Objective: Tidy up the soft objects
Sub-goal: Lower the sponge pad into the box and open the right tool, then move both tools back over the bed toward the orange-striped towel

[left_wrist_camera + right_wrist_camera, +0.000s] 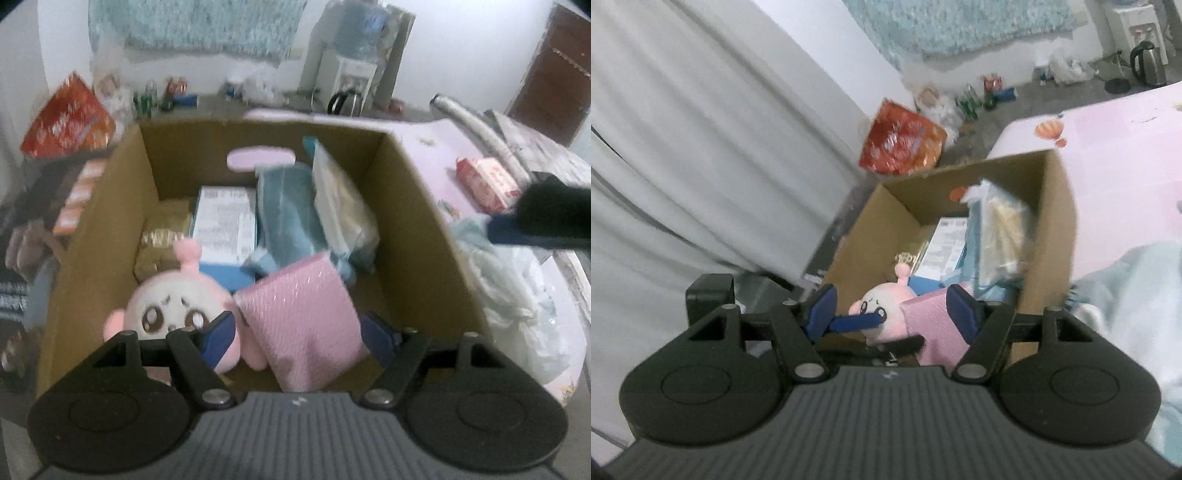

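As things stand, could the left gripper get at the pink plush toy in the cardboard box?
Probably yes. The left gripper is open above the box's open top, and the plush toy lies uncovered just beside its left finger. The pink pad between the fingers leans next to the toy and may crowd a grasp.

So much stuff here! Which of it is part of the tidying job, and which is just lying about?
Part of the job:
- cardboard box
- plush toy
- pink pack between the open left gripper
- blue cloth
- right gripper, open

Just lying about:
- red snack bag
- kettle
- water dispenser
- green bottles
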A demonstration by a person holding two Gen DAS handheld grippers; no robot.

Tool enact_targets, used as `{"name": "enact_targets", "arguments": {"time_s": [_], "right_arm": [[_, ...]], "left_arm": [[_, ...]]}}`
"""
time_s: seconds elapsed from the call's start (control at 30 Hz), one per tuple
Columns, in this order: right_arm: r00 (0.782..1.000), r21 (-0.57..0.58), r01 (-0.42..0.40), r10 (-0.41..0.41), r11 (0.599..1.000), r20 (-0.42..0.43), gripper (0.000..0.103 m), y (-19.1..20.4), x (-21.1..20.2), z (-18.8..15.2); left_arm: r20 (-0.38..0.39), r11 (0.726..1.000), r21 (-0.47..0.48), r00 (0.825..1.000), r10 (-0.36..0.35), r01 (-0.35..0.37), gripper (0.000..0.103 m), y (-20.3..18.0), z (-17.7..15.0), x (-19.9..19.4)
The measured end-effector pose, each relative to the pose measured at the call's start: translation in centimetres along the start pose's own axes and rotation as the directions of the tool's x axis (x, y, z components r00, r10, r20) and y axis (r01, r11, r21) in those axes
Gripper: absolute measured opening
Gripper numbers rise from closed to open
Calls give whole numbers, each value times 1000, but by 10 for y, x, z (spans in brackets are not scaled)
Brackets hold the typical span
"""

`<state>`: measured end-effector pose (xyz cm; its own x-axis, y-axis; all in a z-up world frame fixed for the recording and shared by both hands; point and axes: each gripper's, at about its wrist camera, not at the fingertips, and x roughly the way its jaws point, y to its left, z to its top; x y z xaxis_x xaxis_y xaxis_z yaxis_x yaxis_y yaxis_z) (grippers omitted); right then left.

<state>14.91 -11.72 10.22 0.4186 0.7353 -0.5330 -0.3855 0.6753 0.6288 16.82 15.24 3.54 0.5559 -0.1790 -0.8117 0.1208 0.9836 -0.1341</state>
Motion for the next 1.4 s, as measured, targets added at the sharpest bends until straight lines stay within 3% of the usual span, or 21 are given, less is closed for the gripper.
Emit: {"name": "enact_targets", "arguments": {"time_s": [0.17,0.3,0.47,0.7,0.97,1.03,1.13,1.2,1.27,1.4], "right_arm": [[996,54,-10,5,999,95,66,-29,-63,-31],[989,98,16,-31,995,145,66,-54,-104,-63],[979,159,48,-79,986,189,66,-81,-141,-98],[972,250,55,-109,967,207,66,-114,-153,-118],[974,286,30,-93,958,207,66,-124,-147,-126],[974,287,27,-89,957,206,66,-123,-147,-126],[976,298,27,-90,954,199,66,-124,-145,-128],[977,303,22,-85,953,196,67,-123,-144,-130],[977,305,16,-79,952,197,67,-122,-144,-132],[976,314,9,-76,949,202,67,-123,-145,-137]], "left_arm": [[18,1000,-1,999,-29,29,63,-10,12,4],[-36,998,-38,998,-44,42,54,-12,20,32],[-91,995,-87,995,-48,40,52,-4,23,64],[-164,996,-73,984,-68,57,53,-10,18,82],[-149,997,9,986,73,-73,54,-9,15,72],[-128,999,-10,990,52,-53,54,-7,16,62],[-91,994,-101,995,-39,29,58,-3,20,49],[-70,976,-197,991,-110,94,63,1,23,46],[-66,938,-311,982,-178,149,66,3,25,50],[-58,789,-560,937,-343,254,67,13,19,69]]}}
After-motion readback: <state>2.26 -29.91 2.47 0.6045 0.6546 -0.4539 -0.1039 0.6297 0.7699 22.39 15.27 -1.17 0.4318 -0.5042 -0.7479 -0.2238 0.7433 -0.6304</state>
